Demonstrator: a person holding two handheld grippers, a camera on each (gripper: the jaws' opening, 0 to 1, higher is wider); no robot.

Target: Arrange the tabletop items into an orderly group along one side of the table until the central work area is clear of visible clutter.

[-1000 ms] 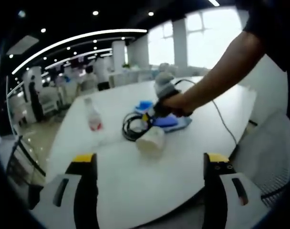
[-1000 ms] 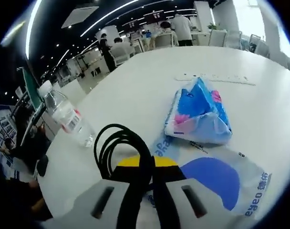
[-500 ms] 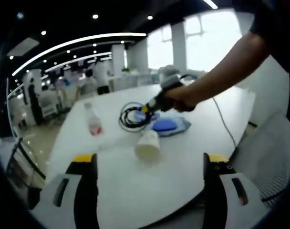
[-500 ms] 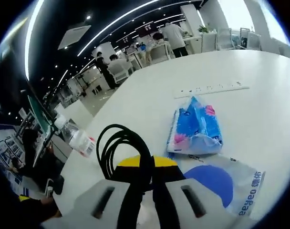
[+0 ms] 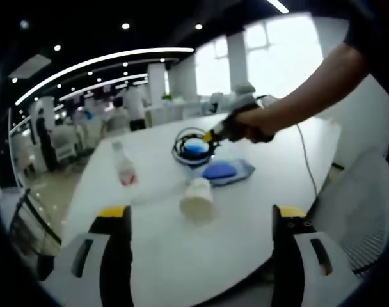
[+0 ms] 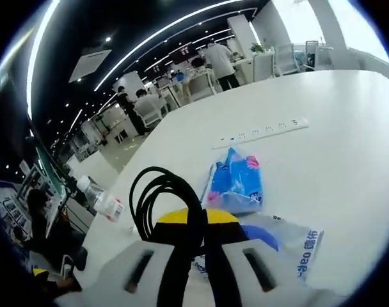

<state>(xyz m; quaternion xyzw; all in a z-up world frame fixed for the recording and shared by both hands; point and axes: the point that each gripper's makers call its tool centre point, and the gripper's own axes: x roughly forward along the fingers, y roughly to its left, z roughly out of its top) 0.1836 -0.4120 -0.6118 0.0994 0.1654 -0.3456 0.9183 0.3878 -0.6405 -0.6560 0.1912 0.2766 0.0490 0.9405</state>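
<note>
- Right gripper (image 6: 193, 220): fingers closed on the cable (image 6: 157, 203), a black coil held above the bench (image 6: 322, 141).
- Cable: judged light, limp and springy; the hold at the bunched strands suits it, since loose loops may splay on release.
- Left gripper (image 5: 201, 220): fingers open, holding nothing, low at the near bench edge.
- Tissue pack (image 6: 233, 185) and plastic bag (image 6: 290, 246) lie below the coil; soft, light.
- Cup (image 5: 198, 197) lies tipped; bottle (image 5: 125, 167) stands well apart; power strip (image 6: 261, 133) lies farther off.

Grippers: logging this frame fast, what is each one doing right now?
Left gripper: open, holding nothing.
Right gripper: shut on the coiled black cable, lifted above the table.
</note>
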